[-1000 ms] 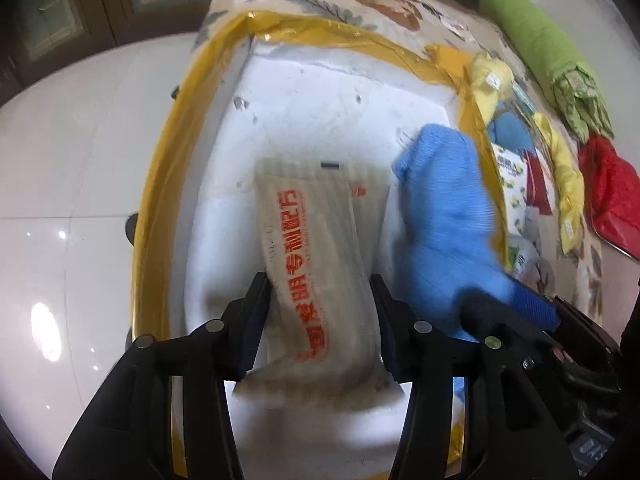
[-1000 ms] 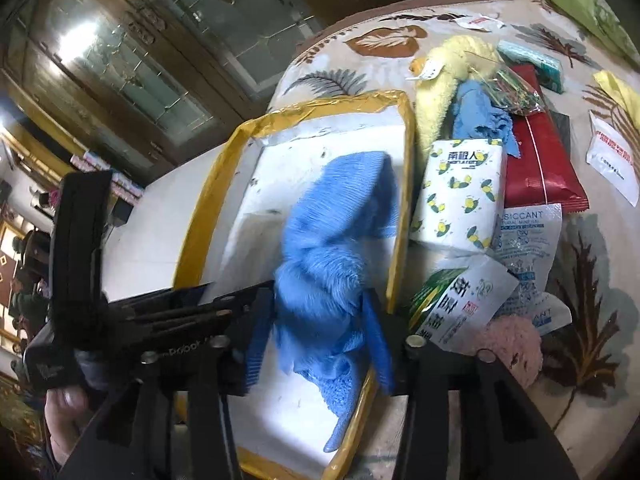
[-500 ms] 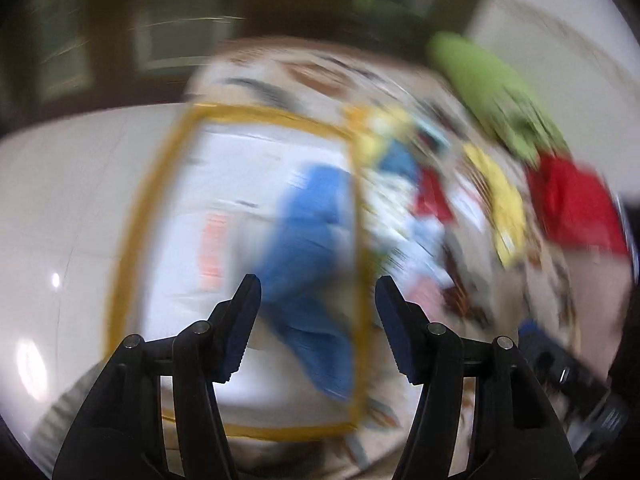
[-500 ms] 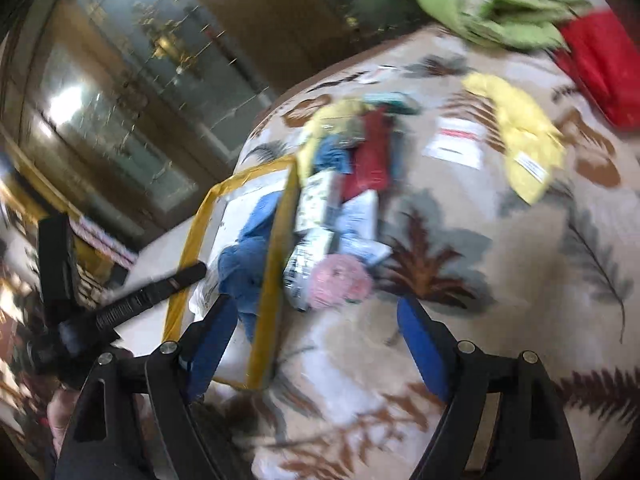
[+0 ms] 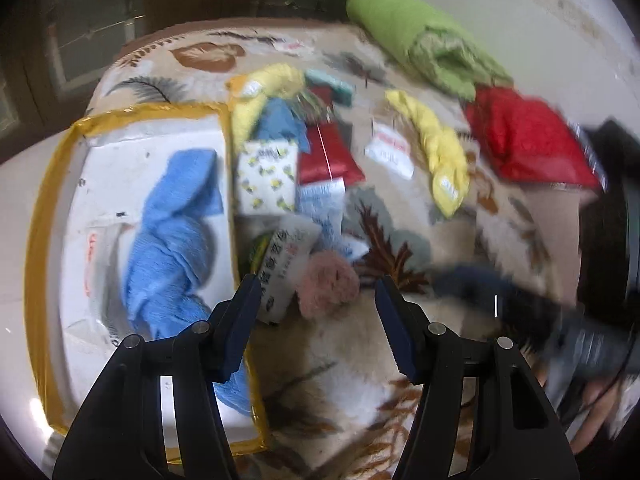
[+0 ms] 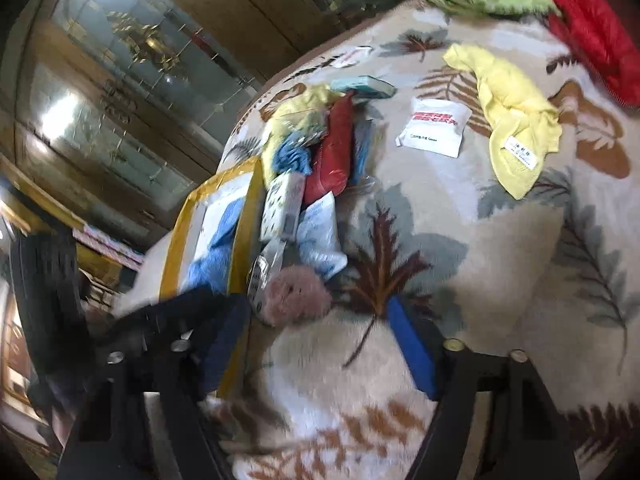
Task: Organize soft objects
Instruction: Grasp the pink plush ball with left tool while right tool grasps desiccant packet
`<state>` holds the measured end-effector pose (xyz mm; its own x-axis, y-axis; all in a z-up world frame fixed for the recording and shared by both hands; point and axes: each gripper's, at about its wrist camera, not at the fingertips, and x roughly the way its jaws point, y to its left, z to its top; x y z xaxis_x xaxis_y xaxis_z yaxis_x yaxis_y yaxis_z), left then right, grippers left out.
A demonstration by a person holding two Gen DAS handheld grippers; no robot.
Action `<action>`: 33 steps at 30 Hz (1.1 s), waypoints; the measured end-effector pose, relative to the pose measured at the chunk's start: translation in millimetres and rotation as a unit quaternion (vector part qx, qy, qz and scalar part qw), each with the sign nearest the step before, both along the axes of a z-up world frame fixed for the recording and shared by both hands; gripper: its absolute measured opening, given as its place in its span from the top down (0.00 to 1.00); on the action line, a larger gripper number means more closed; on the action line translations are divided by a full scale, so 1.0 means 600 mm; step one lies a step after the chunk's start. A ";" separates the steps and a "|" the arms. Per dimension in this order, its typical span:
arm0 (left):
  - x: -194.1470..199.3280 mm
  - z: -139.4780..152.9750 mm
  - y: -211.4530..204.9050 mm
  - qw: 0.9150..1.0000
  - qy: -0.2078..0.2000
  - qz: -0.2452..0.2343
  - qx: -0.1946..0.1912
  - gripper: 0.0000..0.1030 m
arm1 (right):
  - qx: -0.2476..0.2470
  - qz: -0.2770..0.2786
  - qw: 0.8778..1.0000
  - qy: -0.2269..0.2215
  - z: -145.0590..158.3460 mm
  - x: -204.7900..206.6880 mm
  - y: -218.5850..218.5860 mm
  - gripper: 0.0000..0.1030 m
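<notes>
A white box with yellow tape edges holds a blue towel and a white packet. My left gripper is open and empty, above a pink fluffy ball beside the box. My right gripper is open and empty, just in front of the same pink ball. A pile of packets and cloths lies right of the box: a lemon-print tissue pack, a red packet, a yellow towel.
A leaf-patterned blanket covers the table. A green rolled quilt and a red bag lie at the far right. A white sachet lies alone. A glass cabinet stands behind.
Both grippers let go of their items in the box, the white packet and the blue towel. Both pulled back and swung right toward the pink ball.
</notes>
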<state>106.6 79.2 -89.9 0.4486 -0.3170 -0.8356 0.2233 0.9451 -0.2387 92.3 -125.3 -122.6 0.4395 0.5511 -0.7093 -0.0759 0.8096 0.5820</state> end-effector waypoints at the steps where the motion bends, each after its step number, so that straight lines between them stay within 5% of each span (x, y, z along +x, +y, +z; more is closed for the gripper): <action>1: 0.000 -0.008 -0.006 1.000 0.005 -0.005 0.001 0.42 | 0.006 -0.004 1.000 0.005 -0.004 0.011 -0.005 0.37; 6: 0.028 -0.046 -0.022 0.999 0.038 -0.004 -0.004 0.42 | 0.043 0.013 0.998 0.039 -0.034 0.069 -0.006 0.42; 11: 0.023 -0.042 -0.038 0.999 0.011 -0.033 0.014 0.46 | 0.041 0.037 0.996 0.063 -0.060 0.122 0.024 0.47; 13: 0.028 -0.057 -0.040 0.999 0.021 -0.035 0.020 0.56 | 0.050 0.047 0.995 0.078 -0.072 0.140 0.035 0.53; 17: 0.039 -0.086 -0.031 0.999 0.046 -0.025 -0.005 0.59 | 0.045 0.064 0.991 0.111 -0.102 0.157 0.059 0.58; 23: 0.027 -0.086 -0.042 0.999 0.036 -0.032 -0.001 0.73 | 0.060 0.059 0.991 0.108 -0.096 0.141 0.051 0.78; 33: -0.023 -0.063 -0.040 0.997 0.025 -0.044 -0.056 0.83 | 0.053 -0.017 0.997 0.060 -0.045 0.041 -0.049 0.83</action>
<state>93.0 55.0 -127.7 0.3727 -0.4469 -0.8133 0.2898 0.8886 -0.3554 117.2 -154.7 -149.5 0.3739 0.6125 -0.6965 0.0261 0.7437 0.6680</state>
